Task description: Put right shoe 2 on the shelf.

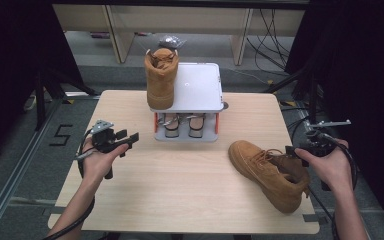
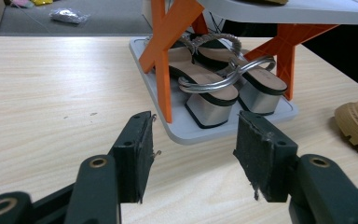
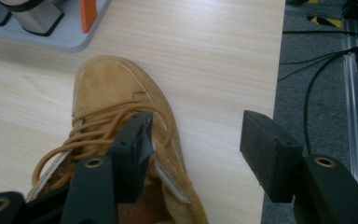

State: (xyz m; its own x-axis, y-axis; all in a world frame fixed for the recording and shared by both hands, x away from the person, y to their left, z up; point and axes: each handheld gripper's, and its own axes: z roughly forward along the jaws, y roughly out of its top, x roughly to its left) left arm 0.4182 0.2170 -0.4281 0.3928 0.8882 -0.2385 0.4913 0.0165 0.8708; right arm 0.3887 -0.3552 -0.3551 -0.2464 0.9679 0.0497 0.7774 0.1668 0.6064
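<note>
Right gripper (image 3: pixel 193 144) jaws apart, one inside boot (image 3: pixel 116 107) collar, near rack (image 1: pixel 187 107). Left gripper (image 2: pixel 191 149) released, empty. Risk: thin collar grip slipping, boot tipping.

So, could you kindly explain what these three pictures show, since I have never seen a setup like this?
There is no robot here: a person holds a hand-held two-jaw gripper in each hand at a light wooden table. The high view looks down from above the person's side; the other two come from cameras riding on each gripper, looking along its black jaws.

On the table stands a small grey two-level shoe rack with orange legs. One tan suede lace-up boot stands on its top shelf, and a pair of silver block-heeled sandals sits underneath. A second tan boot lies on the table near the person.

The left gripper is open and holds nothing. The right gripper is open around the second boot's collar, one jaw over its opening, not yet clamped.
</note>
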